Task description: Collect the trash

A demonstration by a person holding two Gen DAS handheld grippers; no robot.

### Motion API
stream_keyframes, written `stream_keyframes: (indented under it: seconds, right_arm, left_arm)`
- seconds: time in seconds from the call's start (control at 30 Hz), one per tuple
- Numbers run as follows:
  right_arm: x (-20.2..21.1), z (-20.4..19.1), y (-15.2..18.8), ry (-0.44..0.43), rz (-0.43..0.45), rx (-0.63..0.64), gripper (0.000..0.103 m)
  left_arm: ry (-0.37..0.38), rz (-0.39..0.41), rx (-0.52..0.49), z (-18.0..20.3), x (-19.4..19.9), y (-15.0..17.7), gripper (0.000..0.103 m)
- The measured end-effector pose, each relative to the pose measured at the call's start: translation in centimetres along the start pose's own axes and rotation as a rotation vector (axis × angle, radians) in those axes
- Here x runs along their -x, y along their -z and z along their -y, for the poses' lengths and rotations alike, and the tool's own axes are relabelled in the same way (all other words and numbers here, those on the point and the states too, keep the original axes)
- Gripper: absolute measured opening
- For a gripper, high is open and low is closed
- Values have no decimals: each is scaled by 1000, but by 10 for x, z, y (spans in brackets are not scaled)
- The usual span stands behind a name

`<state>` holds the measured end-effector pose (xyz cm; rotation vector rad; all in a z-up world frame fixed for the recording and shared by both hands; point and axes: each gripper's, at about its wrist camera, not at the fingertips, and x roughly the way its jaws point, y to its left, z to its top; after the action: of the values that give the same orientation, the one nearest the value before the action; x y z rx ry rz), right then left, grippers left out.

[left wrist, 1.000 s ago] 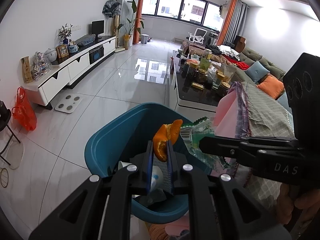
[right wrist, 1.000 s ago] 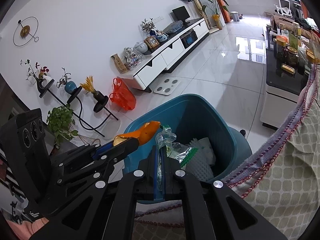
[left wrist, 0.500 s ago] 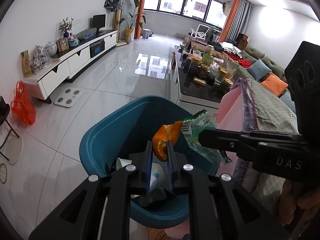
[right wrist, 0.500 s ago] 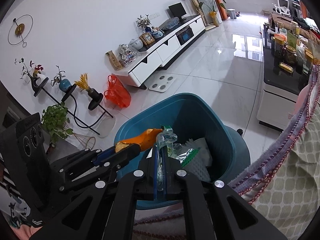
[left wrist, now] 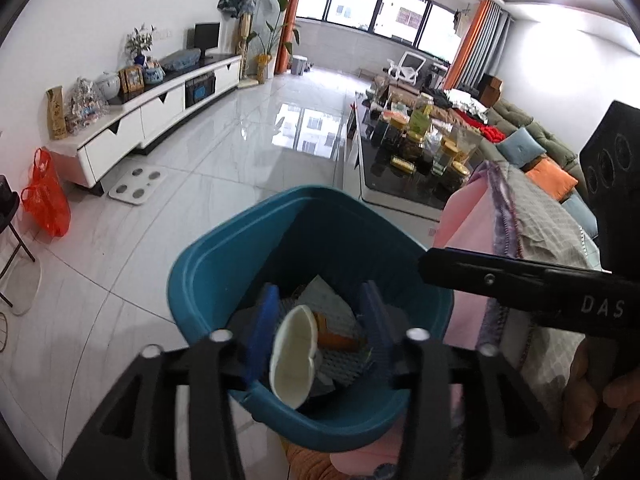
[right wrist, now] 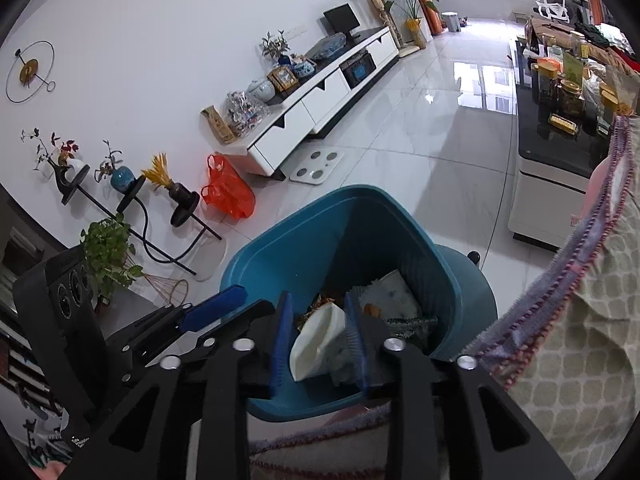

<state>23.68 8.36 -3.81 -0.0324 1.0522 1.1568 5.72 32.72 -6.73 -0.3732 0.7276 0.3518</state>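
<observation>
1. The bin point(left wrist: 208, 276) stands on the floor point(left wrist: 224, 160) right below and ahead of both pairs of fingers, its mouth open under them.
2. Between the left gripper point(left wrist: 320, 320) fingers, down inside the bin, lie a crushed cup point(left wrist: 294, 360), a peel point(left wrist: 336, 340) and a paper sheet point(left wrist: 332, 300); nothing is held as the jaws are opening.
3. The right gripper point(right wrist: 318, 336) sits just right of the left one, its jaws also opening over the same heap.
4. A cloth-draped couch edge point(right wrist: 580, 340) lies right of the fingers, touching the bin's side.
5. Beyond it, ahead and to the right, a tabletop point(left wrist: 396, 184) carries jars point(left wrist: 420, 136).
6. Far left of the fingers, a cabinet point(left wrist: 132, 128) runs along the wall, a scale point(left wrist: 138, 190) and a bag point(left wrist: 44, 196) on the floor by it.
</observation>
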Motion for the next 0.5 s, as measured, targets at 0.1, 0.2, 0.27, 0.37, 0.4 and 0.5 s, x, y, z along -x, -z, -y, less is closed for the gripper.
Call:
stream_keyframes:
  seconds: [0.1, 0.2, 0.27, 0.37, 0.4, 0.5]
  right_arm:
    - [22, -2, 8, -4, 52, 17, 51]
    - [48, -5, 21, 10, 112, 51, 67]
    - [66, -7, 30, 19, 154, 72, 73]
    - [97, -8, 50, 62, 226, 100, 85]
    - [104, -8, 56, 70, 245, 108, 88]
    - [137, -5, 83, 138, 321, 129, 98]
  left_arm:
    - [4, 52, -19, 4, 18, 4, 68]
    - [0, 108, -54, 12, 38, 9, 82]
    - [-7, 142, -74, 18, 50, 12, 95]
    - [0, 188, -115, 30, 69, 21, 100]
    - [6, 199, -126, 35, 75, 24, 100]
    - [32, 241, -146, 55, 92, 36, 100]
